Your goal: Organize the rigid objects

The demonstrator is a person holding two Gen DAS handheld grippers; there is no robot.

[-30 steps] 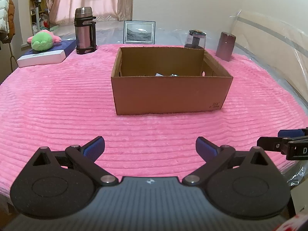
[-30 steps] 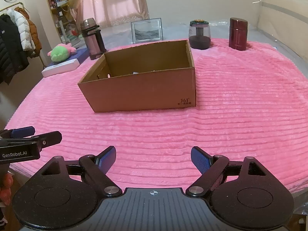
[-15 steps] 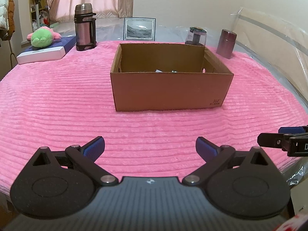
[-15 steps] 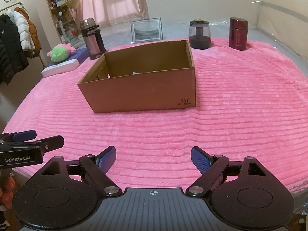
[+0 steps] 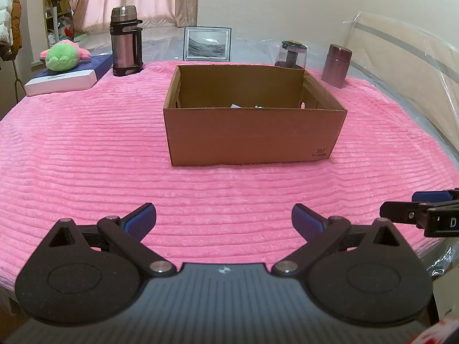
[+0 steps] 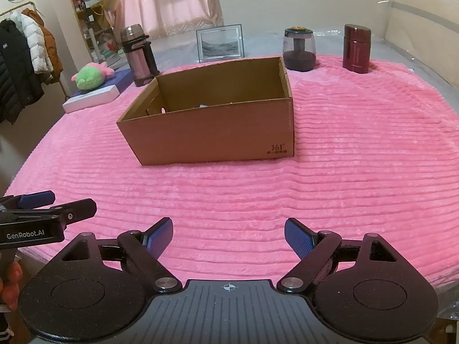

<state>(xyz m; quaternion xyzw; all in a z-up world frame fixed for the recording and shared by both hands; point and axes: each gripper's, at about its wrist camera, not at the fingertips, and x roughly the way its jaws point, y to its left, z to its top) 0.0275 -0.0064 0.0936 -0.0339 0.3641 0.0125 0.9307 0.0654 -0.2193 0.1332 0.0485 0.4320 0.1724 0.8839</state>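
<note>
An open cardboard box (image 5: 252, 134) (image 6: 212, 132) stands in the middle of the pink blanket, with small items barely showing inside. Behind it stand a steel thermos (image 5: 125, 41) (image 6: 139, 54), a picture frame (image 5: 207, 43) (image 6: 220, 43), a clear jar with a dark lid (image 5: 291, 54) (image 6: 299, 49) and a maroon flask (image 5: 336, 66) (image 6: 356, 48). My left gripper (image 5: 223, 219) hovers open over the near blanket, nothing between its blue pads. My right gripper (image 6: 228, 239) is likewise open and empty, well short of the box.
A green plush toy (image 5: 63, 57) (image 6: 90, 76) lies on a white and blue flat box (image 5: 66, 78) at the far left. Coats hang on a rack (image 6: 25, 57) left of the bed. Clear plastic sheeting (image 5: 401, 57) covers the right side.
The left wrist view has shifted slightly, so the box sits a little lower in it; the right gripper's view is unchanged. Both grippers stay open.
</note>
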